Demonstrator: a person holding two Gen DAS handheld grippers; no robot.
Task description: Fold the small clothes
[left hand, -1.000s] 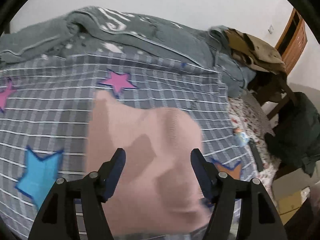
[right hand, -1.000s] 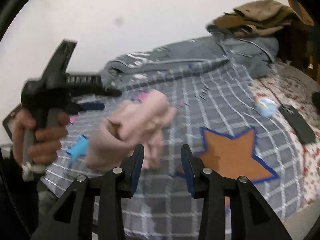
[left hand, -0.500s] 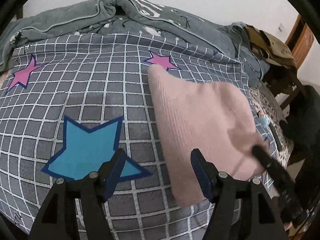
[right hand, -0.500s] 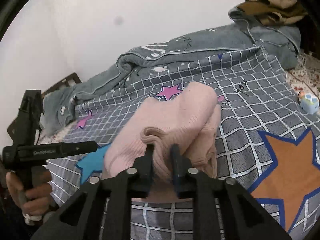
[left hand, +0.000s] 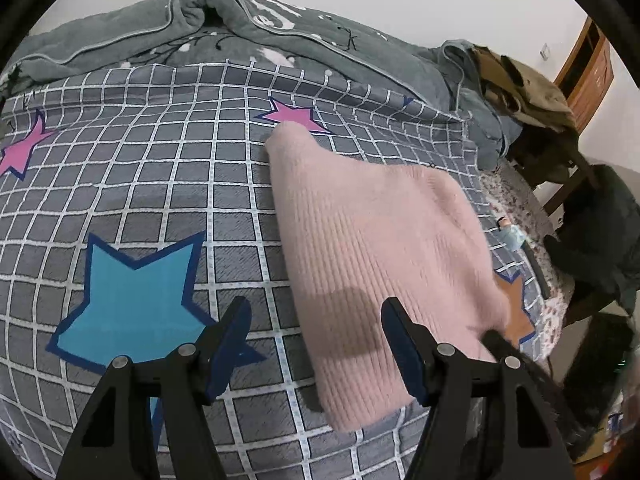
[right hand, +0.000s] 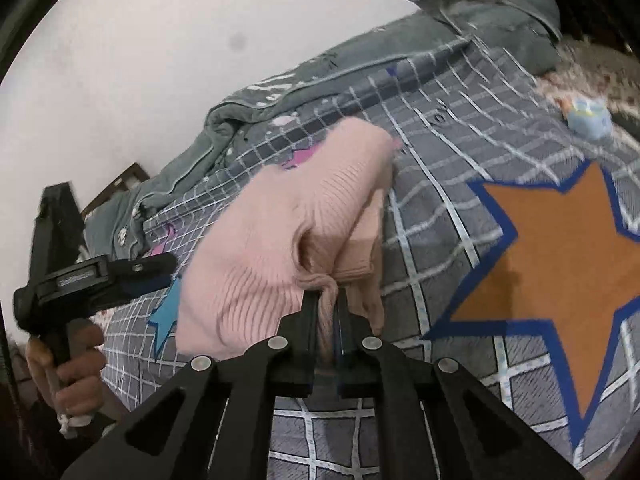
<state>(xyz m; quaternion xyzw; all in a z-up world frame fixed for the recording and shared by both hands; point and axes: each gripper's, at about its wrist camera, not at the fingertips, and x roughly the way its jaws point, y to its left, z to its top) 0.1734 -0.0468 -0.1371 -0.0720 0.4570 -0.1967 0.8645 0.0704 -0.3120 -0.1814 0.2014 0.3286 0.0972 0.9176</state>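
The checked bedspread (left hand: 168, 200) lies under everything, and your pink sweater (left hand: 372, 240) rests on it between the blue star (left hand: 132, 300) and the orange star (right hand: 560, 280). Your right gripper (right hand: 325, 300) has just been closing and now pinches the sweater's near edge, while your left gripper (left hand: 316, 316) hangs open and empty beside the sweater, over the blue star.

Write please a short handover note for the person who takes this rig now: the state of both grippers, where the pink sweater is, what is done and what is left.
Right gripper: jaws have just closed, now shut on a bunched edge of the pink sweater.
Left gripper: open, empty, hanging over the sweater's near left edge.
Sweater: spread across the checked bed cover, between the blue star and the orange star.
Done: sweater laid on the bed, one edge gripped.
Left: probably take the other edge with the left gripper, then fold.
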